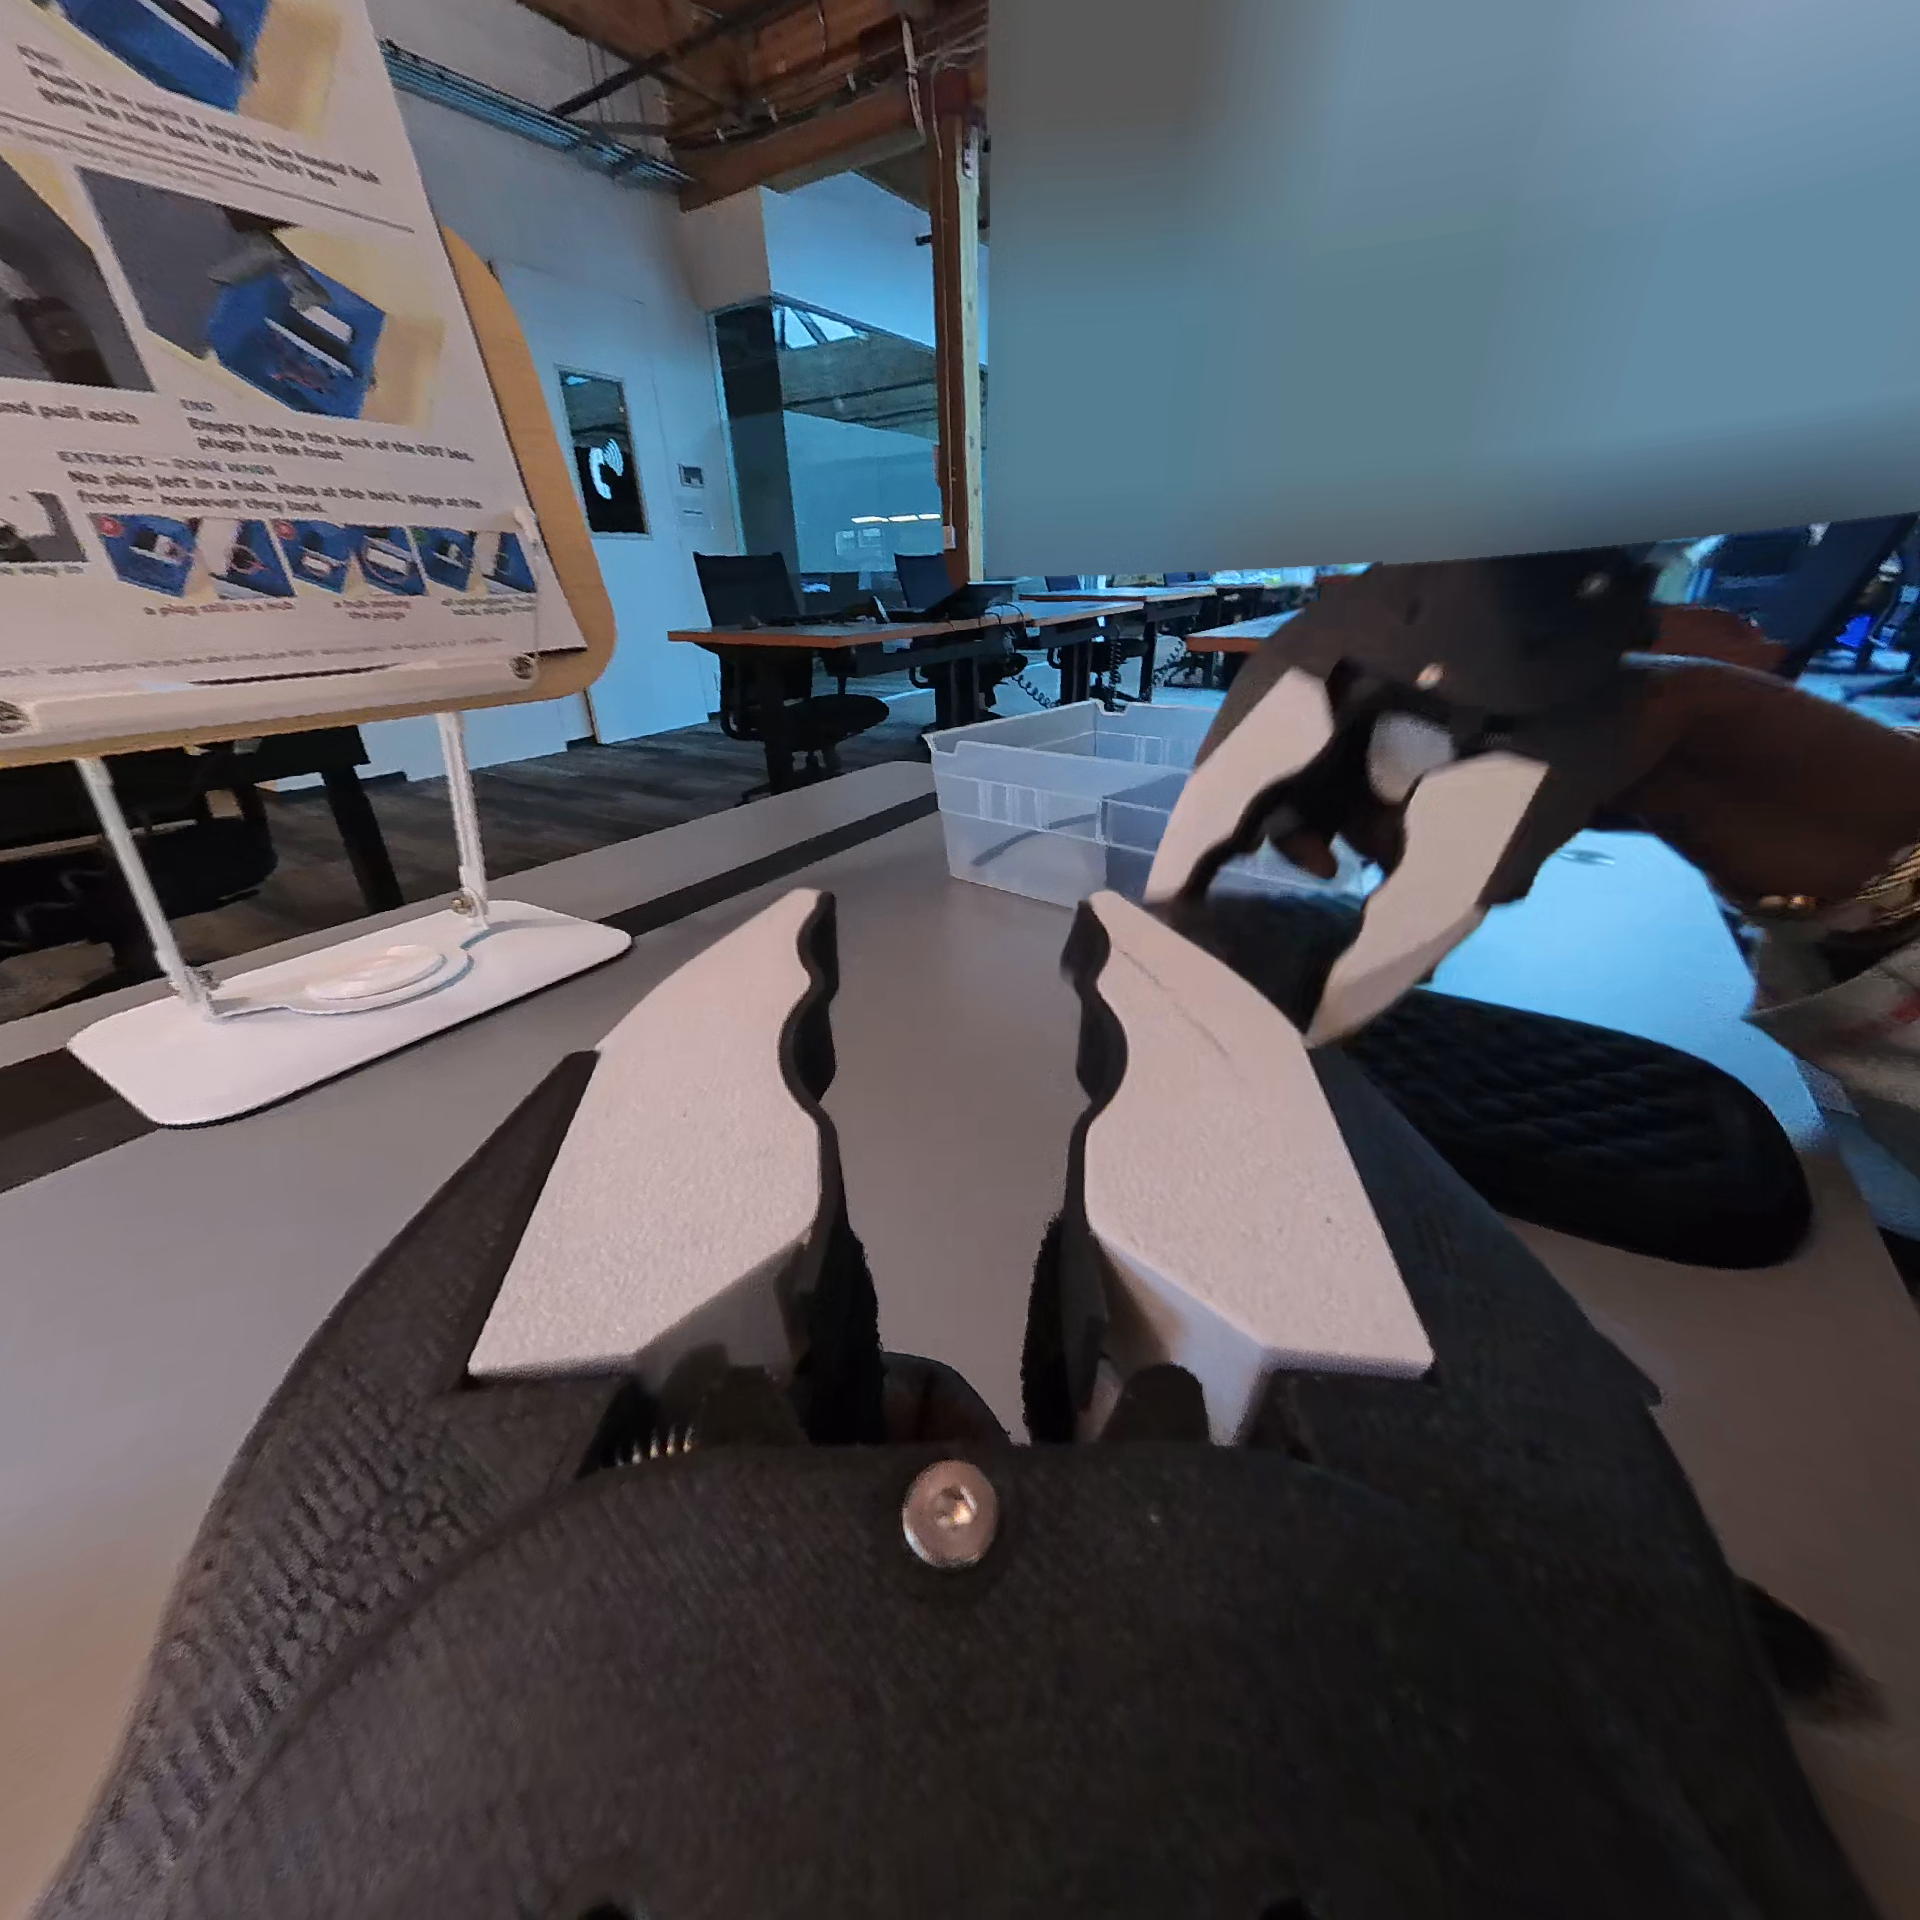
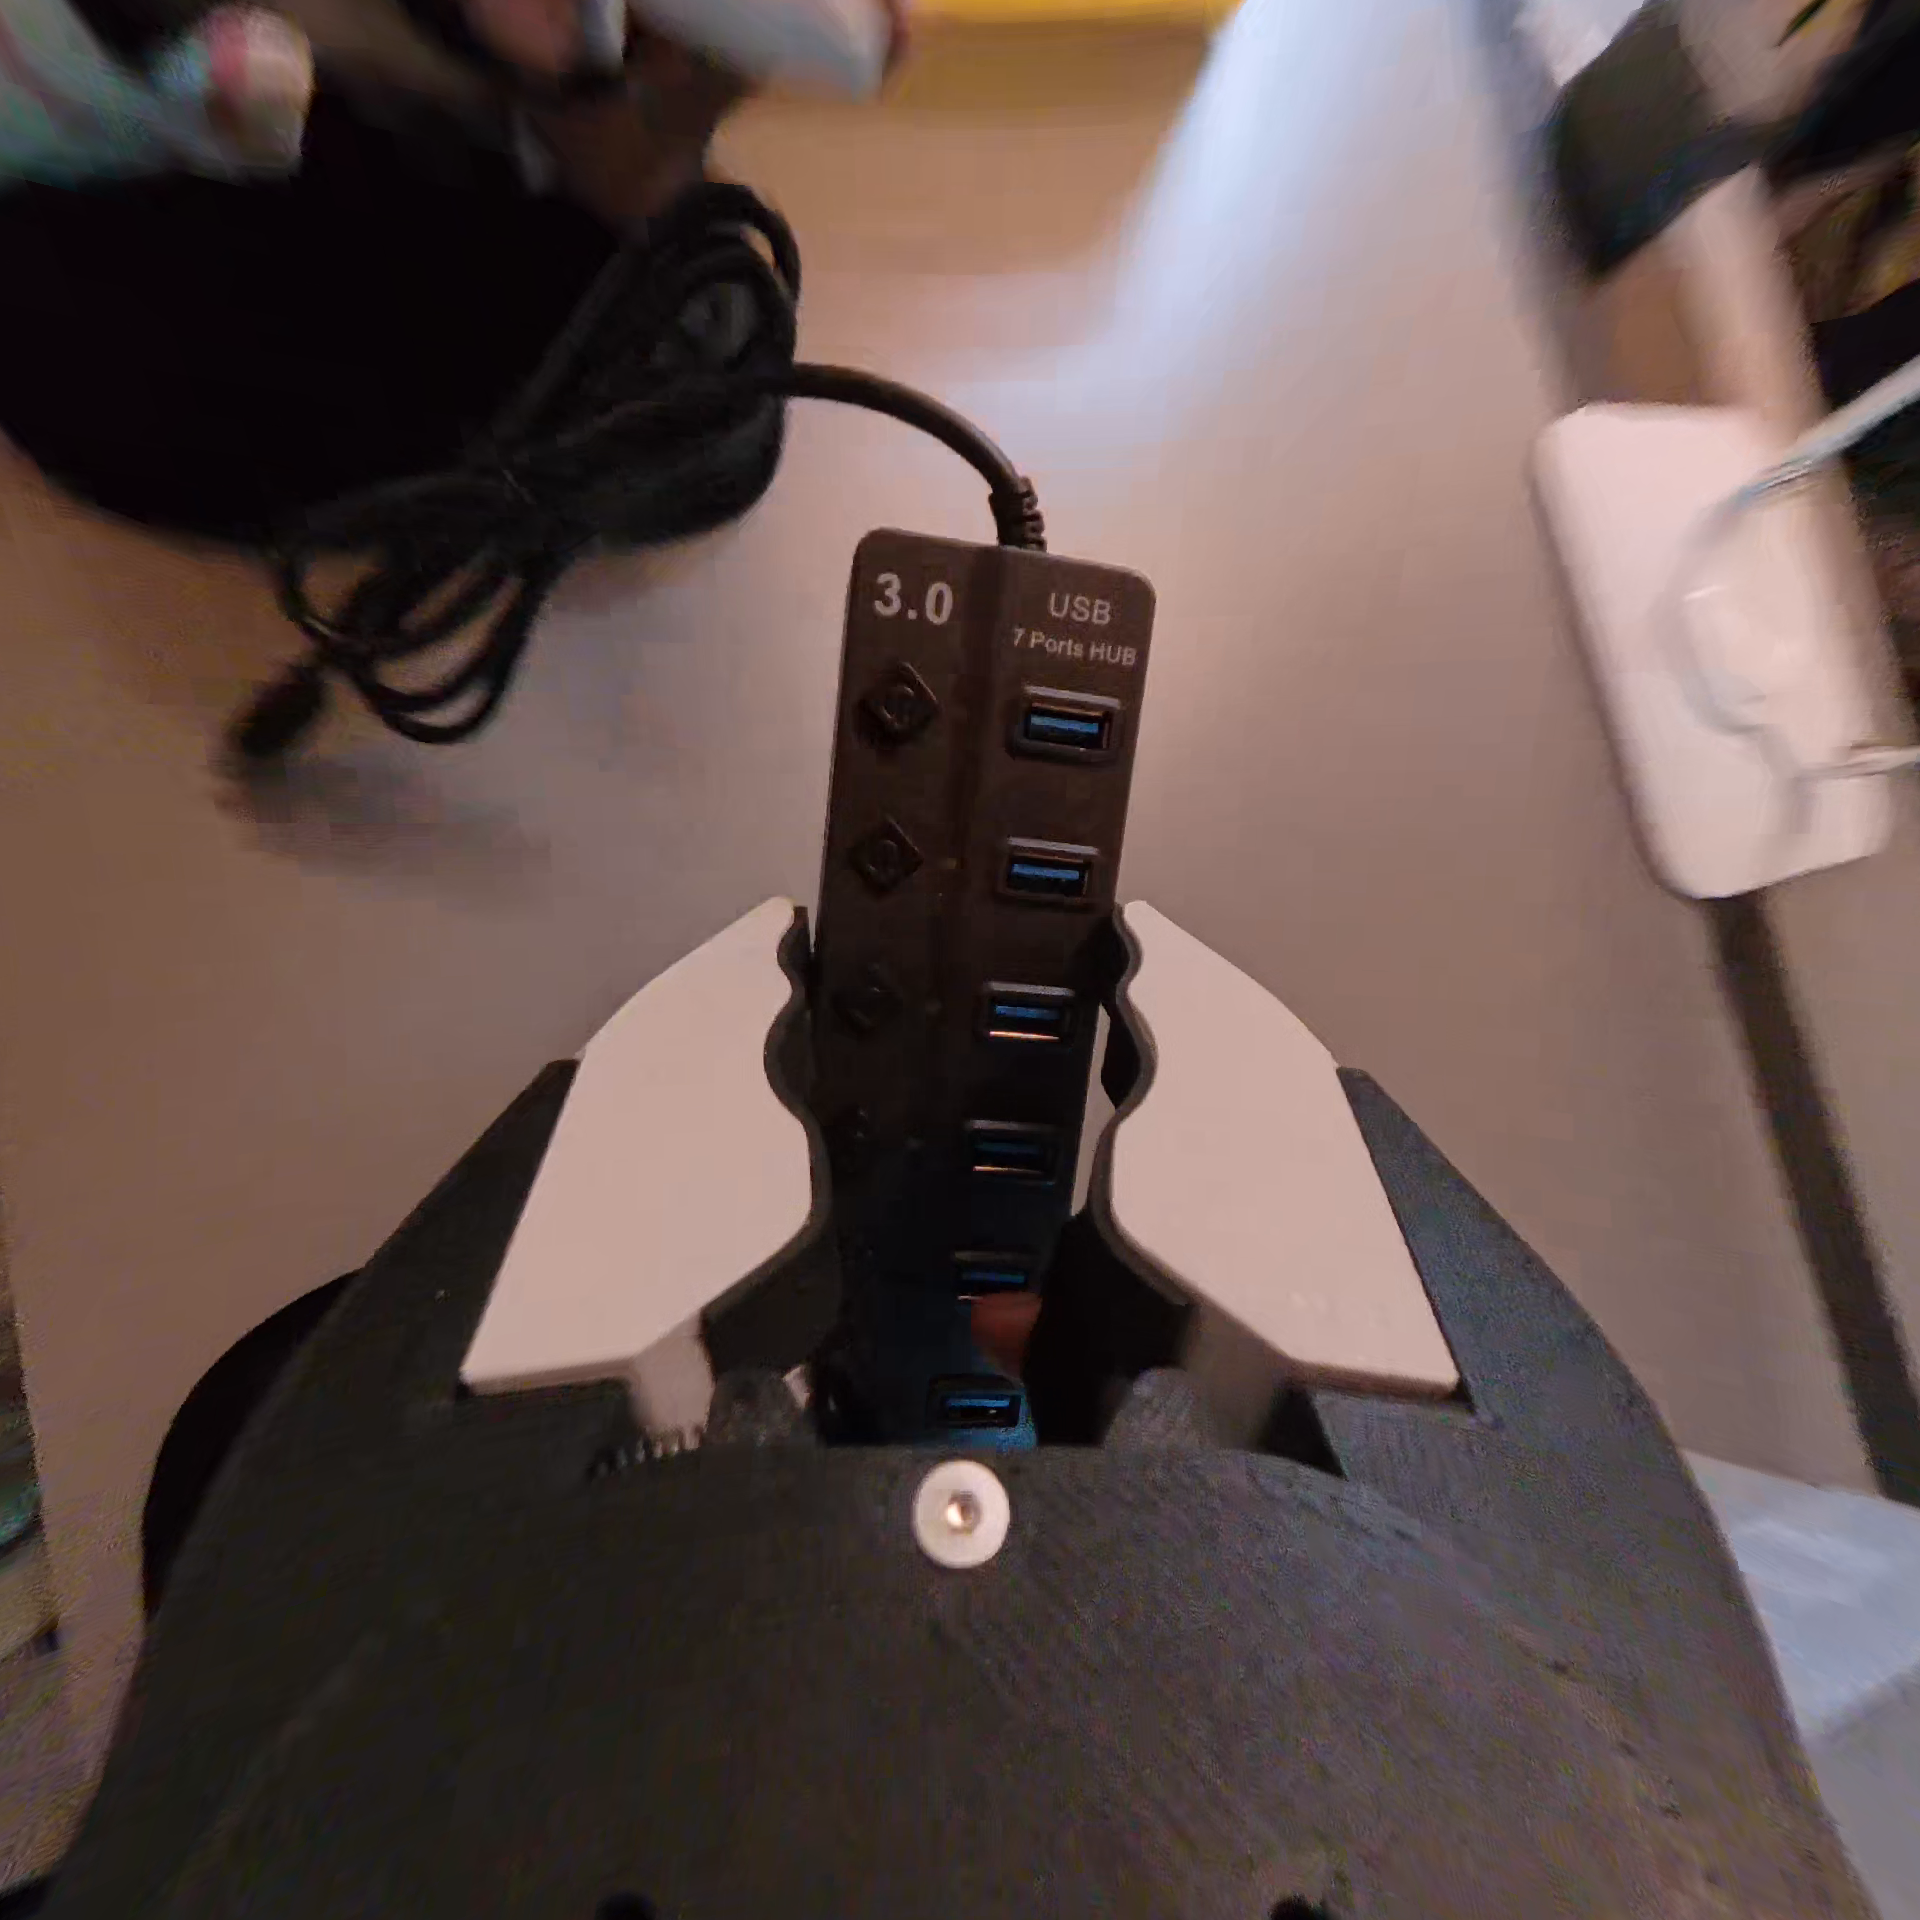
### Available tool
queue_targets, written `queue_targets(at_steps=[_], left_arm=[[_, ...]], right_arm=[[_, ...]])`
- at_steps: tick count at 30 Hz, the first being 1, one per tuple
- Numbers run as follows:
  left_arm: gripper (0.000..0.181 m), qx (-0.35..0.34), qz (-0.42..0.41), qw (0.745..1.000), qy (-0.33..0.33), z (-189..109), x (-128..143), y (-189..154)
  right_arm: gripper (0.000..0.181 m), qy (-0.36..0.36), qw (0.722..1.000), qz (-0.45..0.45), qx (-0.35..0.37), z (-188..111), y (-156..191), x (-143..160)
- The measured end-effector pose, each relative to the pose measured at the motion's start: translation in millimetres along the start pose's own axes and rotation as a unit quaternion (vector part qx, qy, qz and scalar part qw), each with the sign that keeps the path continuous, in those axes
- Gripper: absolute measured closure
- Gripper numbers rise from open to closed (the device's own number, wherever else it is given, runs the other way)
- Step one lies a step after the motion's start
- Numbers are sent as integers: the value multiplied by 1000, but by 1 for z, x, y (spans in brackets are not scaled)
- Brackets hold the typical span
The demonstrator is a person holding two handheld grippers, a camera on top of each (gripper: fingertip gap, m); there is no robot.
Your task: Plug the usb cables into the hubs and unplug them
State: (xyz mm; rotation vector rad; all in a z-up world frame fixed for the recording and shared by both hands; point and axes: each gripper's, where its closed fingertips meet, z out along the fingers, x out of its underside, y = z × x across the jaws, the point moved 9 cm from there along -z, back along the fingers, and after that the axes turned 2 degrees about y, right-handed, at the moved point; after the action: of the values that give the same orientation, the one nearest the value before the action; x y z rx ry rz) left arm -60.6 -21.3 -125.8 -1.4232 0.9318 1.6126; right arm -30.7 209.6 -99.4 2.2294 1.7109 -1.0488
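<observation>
Grey tabletop [image 1: 312, 1299] fills both wrist views. Low in the right view, the right gripper [image 2: 956, 920] is clamped on a long black plastic USB hub [image 2: 987, 831], its blue ports turned up and all empty, probably so plugs can be pushed in; its black cable [image 2: 540, 457] bundles at upper left. Centre of the left view, the left gripper [image 1: 951, 920] stands parted and empty. Farther off: a black mesh pad [image 1: 1558, 1132], a clear plastic bin [image 1: 1039, 790], an instruction board on a white stand [image 1: 343, 987].
</observation>
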Motion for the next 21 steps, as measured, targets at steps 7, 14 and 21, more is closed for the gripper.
queue_targets(at_steps=[7, 14, 21], left_arm=[[137, -19, -2, 1000, -15, -1, 0, 2], [137, -25, 10, 1000, -5, -1, 1, 2], [137, -23, 15, 1000, 5, 1, 4, 2]], right_arm=[[127, -163, 960, 49, 221, -135, -62, 19], [127, -71, 871, 49, 484, -232, -132, 88], [127, 192, 829, -43, 523, -211, -160, 129]])
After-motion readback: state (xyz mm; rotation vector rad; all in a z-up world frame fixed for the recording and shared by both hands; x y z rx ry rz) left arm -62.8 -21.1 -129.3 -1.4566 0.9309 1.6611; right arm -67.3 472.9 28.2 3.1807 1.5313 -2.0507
